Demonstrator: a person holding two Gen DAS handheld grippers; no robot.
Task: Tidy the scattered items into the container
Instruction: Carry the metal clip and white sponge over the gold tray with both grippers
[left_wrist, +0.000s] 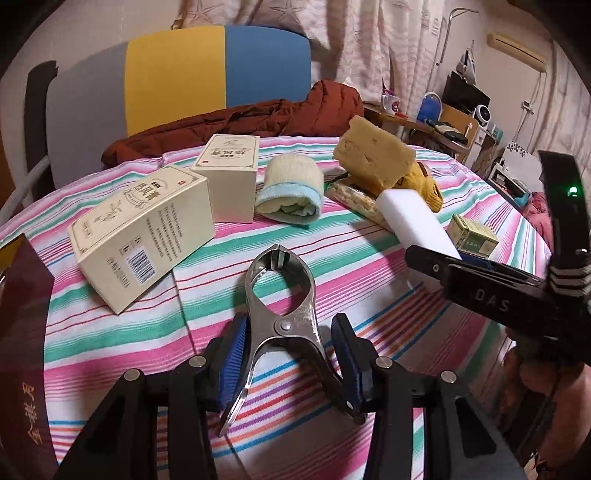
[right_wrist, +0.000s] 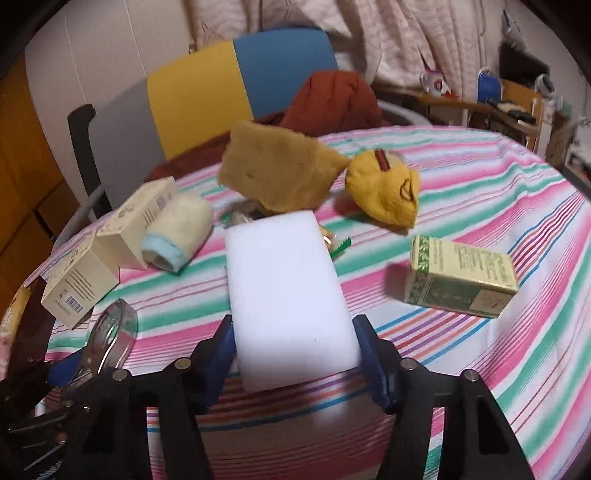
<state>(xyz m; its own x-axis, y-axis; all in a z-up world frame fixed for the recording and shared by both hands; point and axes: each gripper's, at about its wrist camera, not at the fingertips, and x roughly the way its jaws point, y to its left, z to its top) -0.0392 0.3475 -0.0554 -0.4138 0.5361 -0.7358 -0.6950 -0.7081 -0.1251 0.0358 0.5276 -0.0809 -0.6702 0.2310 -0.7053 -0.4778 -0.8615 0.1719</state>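
Note:
A shiny metal spring clamp (left_wrist: 282, 295) lies on the striped cloth with its handles between the blue pads of my left gripper (left_wrist: 290, 343), which is shut on them. A white sponge block (right_wrist: 288, 295) sits lengthwise between the pads of my right gripper (right_wrist: 293, 343), which is shut on its near end. In the left wrist view the same white sponge block (left_wrist: 410, 218) sticks out from the right gripper (left_wrist: 436, 260). A dark red box edge (left_wrist: 22, 350) with gold characters stands at the left.
On the striped cloth (right_wrist: 480, 192) lie two cream cartons (left_wrist: 144, 236) (left_wrist: 229, 177), a rolled towel (left_wrist: 291, 188), a tan sponge (left_wrist: 373, 155), a yellow stuffed thing (right_wrist: 388, 192) and a green box (right_wrist: 458, 280). A red jacket (left_wrist: 236, 122) and a chair (left_wrist: 218, 70) are behind.

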